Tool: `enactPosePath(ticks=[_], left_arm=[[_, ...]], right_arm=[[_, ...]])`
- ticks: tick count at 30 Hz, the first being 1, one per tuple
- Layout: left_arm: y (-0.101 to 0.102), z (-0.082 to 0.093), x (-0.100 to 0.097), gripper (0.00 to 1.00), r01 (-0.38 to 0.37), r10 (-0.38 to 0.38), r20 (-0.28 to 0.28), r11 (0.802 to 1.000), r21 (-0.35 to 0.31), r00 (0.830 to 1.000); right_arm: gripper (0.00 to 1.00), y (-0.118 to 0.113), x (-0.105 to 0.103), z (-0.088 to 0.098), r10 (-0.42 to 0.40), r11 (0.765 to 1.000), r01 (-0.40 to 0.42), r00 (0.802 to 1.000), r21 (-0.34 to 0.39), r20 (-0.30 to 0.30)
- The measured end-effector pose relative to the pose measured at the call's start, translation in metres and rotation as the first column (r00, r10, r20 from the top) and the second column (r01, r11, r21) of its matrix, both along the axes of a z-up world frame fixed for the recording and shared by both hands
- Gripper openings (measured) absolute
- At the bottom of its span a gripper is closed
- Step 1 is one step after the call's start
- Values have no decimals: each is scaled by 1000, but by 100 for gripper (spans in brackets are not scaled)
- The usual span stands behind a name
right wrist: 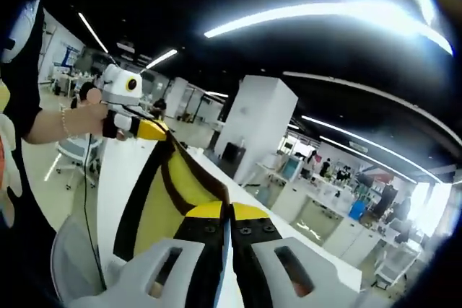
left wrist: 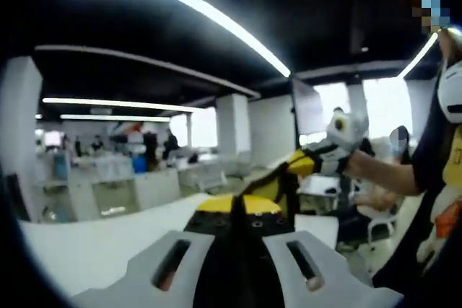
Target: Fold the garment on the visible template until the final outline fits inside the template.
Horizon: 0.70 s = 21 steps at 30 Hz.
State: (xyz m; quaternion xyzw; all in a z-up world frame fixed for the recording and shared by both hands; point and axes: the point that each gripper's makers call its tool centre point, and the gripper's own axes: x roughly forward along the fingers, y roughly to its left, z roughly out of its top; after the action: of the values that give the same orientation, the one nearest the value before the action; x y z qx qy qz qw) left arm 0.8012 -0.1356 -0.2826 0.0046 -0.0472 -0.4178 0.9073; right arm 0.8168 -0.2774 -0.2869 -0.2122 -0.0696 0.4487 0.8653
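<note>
- left gripper (left wrist: pixel 241 216): jaws rise from the bottom of the left gripper view, pressed together on a fold of the garment; yellow tips meet at the cloth edge.
- right gripper (right wrist: pixel 228 220): same in the right gripper view, jaws closed tight on the garment, yellow tips touching with cloth pinched between.
- garment (right wrist: pixel 167 196): yellow with black trim, held up in the air and stretched between the two grippers; in the right gripper view it runs from the near jaws up-left to the other gripper. In the left gripper view a narrow black-and-yellow strip (left wrist: pixel 268 187) runs up-right to the other gripper.
- table (left wrist: pixel 86 250): white top lies below and behind the garment in the left gripper view; in the right gripper view the white surface (right wrist: pixel 119 171) runs away beside the hanging cloth. Can't tell if any cloth touches it. Template can't be made out.
- hand (right wrist: pixel 88 120): a person's hand holds the far gripper by its white body with a round lens, yellow tip on the cloth; bracelet at the wrist.
- forearm (left wrist: pixel 379 174): comes in from the right edge of the left gripper view, gloved hand on the far gripper.
- far: open office, white pillar (right wrist: pixel 253 124), desks, ceiling light strips (left wrist: pixel 180 1), people standing, too small for detail.
</note>
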Motion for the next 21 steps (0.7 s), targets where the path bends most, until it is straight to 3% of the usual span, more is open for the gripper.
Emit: enactPosePath(ticks=[10, 13, 14, 16, 21], left_arm=[[-6, 3, -50, 0, 79, -79, -4, 997, 17, 997], [-13, 1, -66, 0, 129, -129, -32, 992, -2, 991], [-15, -4, -71, 0, 142, -141, -38, 990, 26, 989], [-15, -11, -74, 0, 135, -132, -45, 989, 66, 990], [-16, -30, -65, 0, 139, -133, -93, 989, 59, 987]], right_arm=[[2, -6, -48, 4, 26, 999, -26, 1000, 20, -13], [2, -11, -57, 2, 10, 1000, -10, 1000, 6, -19], [2, -12, -60, 0, 10, 1000, -10, 1000, 3, -22], [2, -10, -66, -5, 22, 1000, -22, 999, 8, -47], [2, -12, -59, -29, 20, 1000, -21, 994, -7, -104]])
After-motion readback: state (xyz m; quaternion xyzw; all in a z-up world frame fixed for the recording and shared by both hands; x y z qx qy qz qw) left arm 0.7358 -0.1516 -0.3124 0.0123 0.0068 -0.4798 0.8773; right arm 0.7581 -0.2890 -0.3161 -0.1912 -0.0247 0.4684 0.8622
